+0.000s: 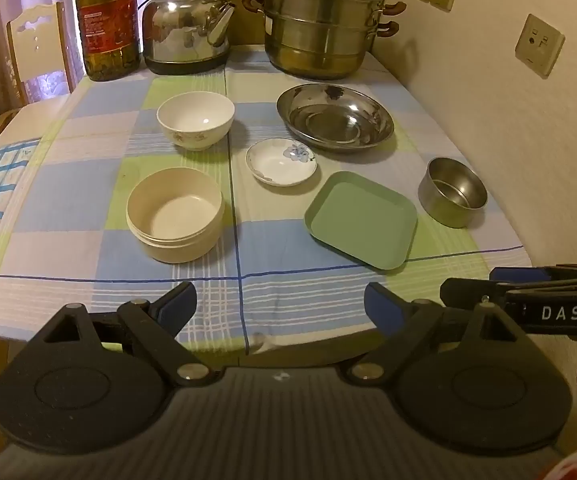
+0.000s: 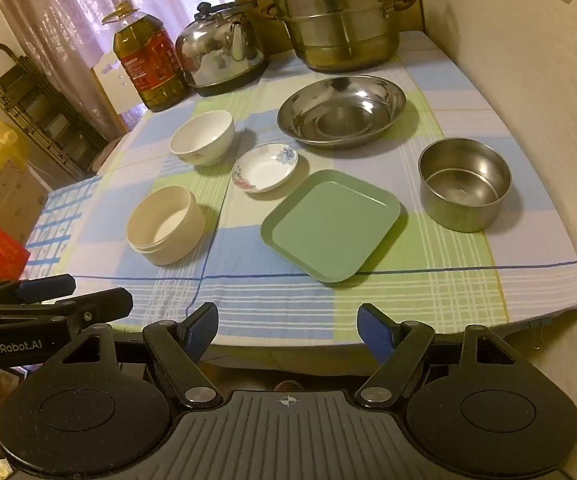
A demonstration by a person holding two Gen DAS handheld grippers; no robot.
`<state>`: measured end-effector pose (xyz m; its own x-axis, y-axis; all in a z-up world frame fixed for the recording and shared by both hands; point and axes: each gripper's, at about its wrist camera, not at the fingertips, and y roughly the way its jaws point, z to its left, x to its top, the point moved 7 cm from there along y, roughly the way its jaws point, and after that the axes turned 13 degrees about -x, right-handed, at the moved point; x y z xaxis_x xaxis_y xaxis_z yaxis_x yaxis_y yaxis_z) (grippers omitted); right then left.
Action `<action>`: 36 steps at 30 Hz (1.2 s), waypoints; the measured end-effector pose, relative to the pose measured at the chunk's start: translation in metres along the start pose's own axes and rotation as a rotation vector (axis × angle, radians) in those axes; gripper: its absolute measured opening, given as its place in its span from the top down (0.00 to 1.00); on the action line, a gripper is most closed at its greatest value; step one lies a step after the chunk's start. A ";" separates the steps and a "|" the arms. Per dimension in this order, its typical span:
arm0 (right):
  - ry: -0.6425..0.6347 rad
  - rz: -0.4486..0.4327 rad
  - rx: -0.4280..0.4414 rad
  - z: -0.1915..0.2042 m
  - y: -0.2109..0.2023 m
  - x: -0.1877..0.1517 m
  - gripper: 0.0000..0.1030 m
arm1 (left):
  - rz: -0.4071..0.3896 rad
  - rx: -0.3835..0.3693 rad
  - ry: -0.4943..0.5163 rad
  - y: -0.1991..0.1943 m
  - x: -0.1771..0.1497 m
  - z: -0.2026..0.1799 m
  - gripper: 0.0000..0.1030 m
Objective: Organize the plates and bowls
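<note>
Left tool [image 1: 280, 307] and right tool [image 2: 287, 330] both spread, gripping nothing, off the desk's [image 2: 468, 296] near edge. Left to right on the desk: round cream plastic bowl [image 2: 165, 224] and white ceramic bowl [image 2: 202, 137], small flowered saucer [image 2: 264, 167], square green plate [image 2: 331, 225] mid-desk, wide steel basin [image 2: 341, 110] behind, steel pot [image 2: 464, 184] by the right edge.

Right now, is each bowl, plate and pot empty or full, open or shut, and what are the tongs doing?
White bowl: upright, empty.
Cream tub: lidless, empty.
Flowered saucer: empty.
Green plate: flat, empty.
Steel basin: empty.
Small steel bowl: upright, empty.
Steamer pot: lid on.
Kettle: lid on.
Oil bottle: nearly full.
Left tongs: open, holding nothing.
Right tongs: open, holding nothing.
</note>
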<state>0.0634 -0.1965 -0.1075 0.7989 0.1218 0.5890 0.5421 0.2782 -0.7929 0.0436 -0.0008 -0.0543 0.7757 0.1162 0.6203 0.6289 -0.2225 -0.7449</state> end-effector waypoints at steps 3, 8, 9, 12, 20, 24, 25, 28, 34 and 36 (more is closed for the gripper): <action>0.000 -0.001 0.000 0.000 0.001 0.001 0.26 | 0.004 -0.010 -0.009 0.000 0.000 0.000 0.13; -0.004 -0.003 0.002 0.003 0.002 0.002 0.26 | 0.006 -0.008 -0.015 0.003 -0.001 0.004 0.13; -0.001 -0.001 0.005 0.001 0.003 0.002 0.26 | 0.005 -0.009 -0.017 0.003 -0.001 0.004 0.13; -0.001 -0.002 0.006 0.002 0.002 0.001 0.26 | 0.004 -0.010 -0.018 0.003 -0.001 0.005 0.13; -0.001 0.003 0.003 0.004 0.003 0.002 0.26 | 0.006 -0.011 -0.020 0.005 0.001 0.007 0.13; -0.001 0.003 0.003 0.004 0.003 0.002 0.26 | 0.008 -0.012 -0.022 0.004 0.001 0.006 0.13; -0.001 0.003 0.002 0.005 0.003 0.002 0.26 | 0.007 -0.012 -0.022 0.005 0.002 0.007 0.13; -0.002 0.003 0.003 0.005 0.003 0.002 0.26 | 0.008 -0.012 -0.023 0.005 0.002 0.006 0.13; -0.002 0.002 0.003 0.005 0.002 0.002 0.26 | 0.006 -0.010 -0.025 0.003 0.001 0.007 0.13; -0.002 0.002 0.003 0.005 0.001 0.001 0.26 | 0.004 -0.009 -0.025 0.003 0.001 0.006 0.13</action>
<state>0.0641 -0.1915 -0.1071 0.7996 0.1242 0.5875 0.5396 0.2806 -0.7938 0.0463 0.0050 -0.0572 0.7796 0.1392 0.6106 0.6252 -0.2319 -0.7453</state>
